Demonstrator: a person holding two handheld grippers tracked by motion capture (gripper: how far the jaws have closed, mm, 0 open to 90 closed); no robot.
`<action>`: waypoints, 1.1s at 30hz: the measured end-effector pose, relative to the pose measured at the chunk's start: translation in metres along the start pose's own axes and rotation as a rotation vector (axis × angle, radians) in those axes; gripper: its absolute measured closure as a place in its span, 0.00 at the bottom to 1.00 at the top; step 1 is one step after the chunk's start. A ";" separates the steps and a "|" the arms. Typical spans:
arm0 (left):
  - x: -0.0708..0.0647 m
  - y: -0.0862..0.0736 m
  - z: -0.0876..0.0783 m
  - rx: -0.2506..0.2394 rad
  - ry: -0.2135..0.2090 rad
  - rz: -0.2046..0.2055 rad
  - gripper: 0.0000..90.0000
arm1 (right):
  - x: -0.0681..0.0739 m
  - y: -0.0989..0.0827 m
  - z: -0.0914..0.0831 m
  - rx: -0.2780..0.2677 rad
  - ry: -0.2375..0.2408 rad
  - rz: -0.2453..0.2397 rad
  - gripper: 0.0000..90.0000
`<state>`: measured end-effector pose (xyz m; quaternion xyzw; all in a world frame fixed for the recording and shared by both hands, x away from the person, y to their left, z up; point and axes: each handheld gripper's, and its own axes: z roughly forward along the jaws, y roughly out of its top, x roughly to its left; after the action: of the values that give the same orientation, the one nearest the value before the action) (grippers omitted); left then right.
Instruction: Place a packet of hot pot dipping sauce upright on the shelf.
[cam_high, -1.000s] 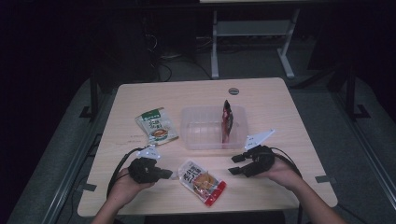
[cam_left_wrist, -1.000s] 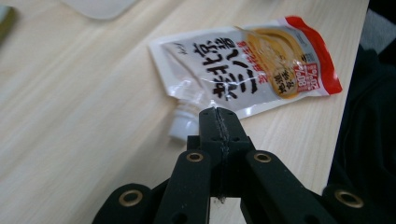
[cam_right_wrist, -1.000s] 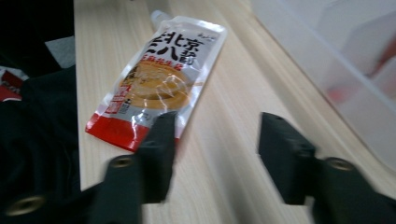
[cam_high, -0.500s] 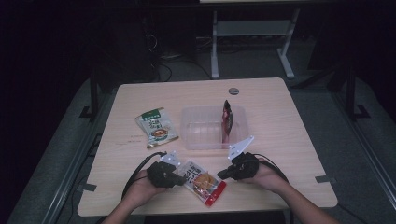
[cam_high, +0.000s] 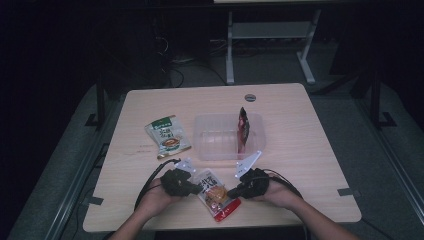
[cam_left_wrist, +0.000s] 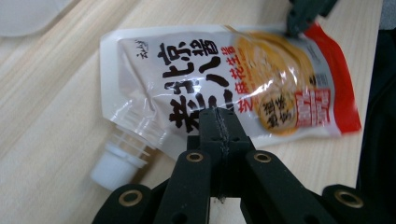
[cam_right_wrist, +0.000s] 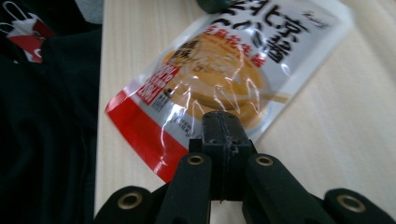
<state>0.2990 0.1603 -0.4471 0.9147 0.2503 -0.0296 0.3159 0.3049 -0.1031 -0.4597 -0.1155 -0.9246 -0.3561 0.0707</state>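
Note:
A spouted sauce pouch (cam_high: 216, 194), white with black lettering and a red end, lies flat near the table's front edge. My left gripper (cam_high: 192, 186) is at its left side and my right gripper (cam_high: 234, 192) at its right. In the left gripper view the shut jaws (cam_left_wrist: 219, 116) lie over the pouch's (cam_left_wrist: 261, 79) near edge, beside its white cap (cam_left_wrist: 114, 163). In the right gripper view the shut jaws (cam_right_wrist: 219, 116) lie over the pouch's (cam_right_wrist: 224, 60) edge by the red end. I cannot tell whether either tip pinches the foil.
A clear plastic container (cam_high: 210, 145) sits mid-table with a red packet (cam_high: 243, 129) upright in its right end. A green packet (cam_high: 167, 135) lies to its left. A round grommet (cam_high: 250, 97) is near the back edge. The table edge (cam_right_wrist: 100, 140) is close by the pouch.
Both hands have moved inward from either side and now meet at the pouch. The pouch, container and packets have stayed in place.

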 end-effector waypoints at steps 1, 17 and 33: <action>0.000 0.001 0.001 -0.005 -0.002 -0.006 1.00 | 0.001 0.000 0.001 0.001 0.004 -0.005 1.00; 0.002 0.023 0.018 -0.016 -0.004 0.023 1.00 | 0.022 0.016 0.023 0.006 0.093 -0.082 1.00; -0.017 0.034 0.019 -0.081 -0.035 0.035 1.00 | 0.000 0.010 -0.007 -0.082 -0.003 0.006 1.00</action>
<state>0.3022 0.1184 -0.4398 0.9048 0.2296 -0.0296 0.3575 0.3083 -0.1000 -0.4482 -0.1214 -0.9090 -0.3933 0.0655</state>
